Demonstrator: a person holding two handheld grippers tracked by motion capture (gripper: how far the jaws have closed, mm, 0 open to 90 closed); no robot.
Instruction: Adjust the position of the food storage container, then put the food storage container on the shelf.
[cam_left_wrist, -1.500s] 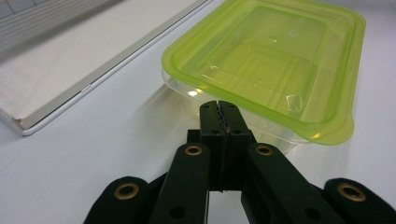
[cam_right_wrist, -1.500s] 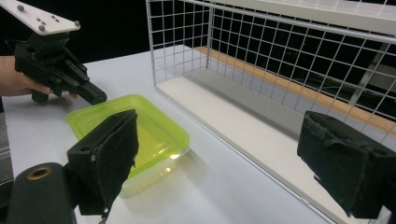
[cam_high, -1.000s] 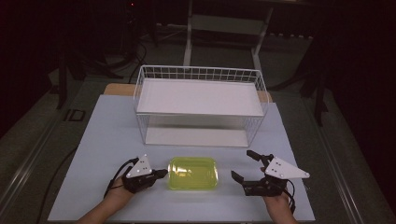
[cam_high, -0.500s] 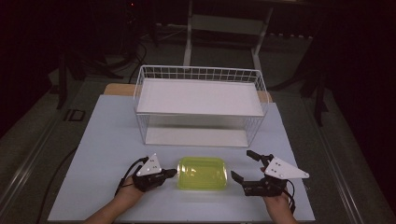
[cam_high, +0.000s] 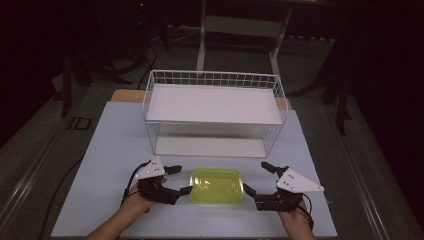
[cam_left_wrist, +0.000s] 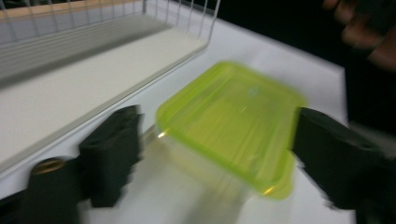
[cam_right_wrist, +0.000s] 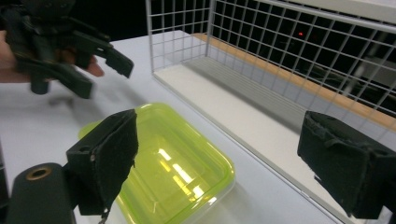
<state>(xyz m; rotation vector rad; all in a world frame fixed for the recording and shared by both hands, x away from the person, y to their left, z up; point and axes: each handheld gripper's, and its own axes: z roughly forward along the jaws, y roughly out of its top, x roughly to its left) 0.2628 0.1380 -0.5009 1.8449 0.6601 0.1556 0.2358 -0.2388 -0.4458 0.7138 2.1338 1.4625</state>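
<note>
The green-lidded box lay flat on the bench, near the middle of its near edge and just in front of the white wire basket that stood toward the far edge. Its body under the lid looked clear and seemed empty, so I judged it light and easy to shove.

The left tongs stood spread at the box's left end, one jaw tip at or just beside its corner; the left gripper view was blurred but showed the box between the two parted jaws. The right tongs were likewise spread, just beside the right end, holding nothing; their own view showed the box low between the jaws, nearer one of them.

The risk, as I saw it, was uneven contact. If one side pushed before the other braced, the smooth box could skate along the bench or swing round. A pinch on the lid's thin rim alone might pop the lid or let the box slip free.
</note>
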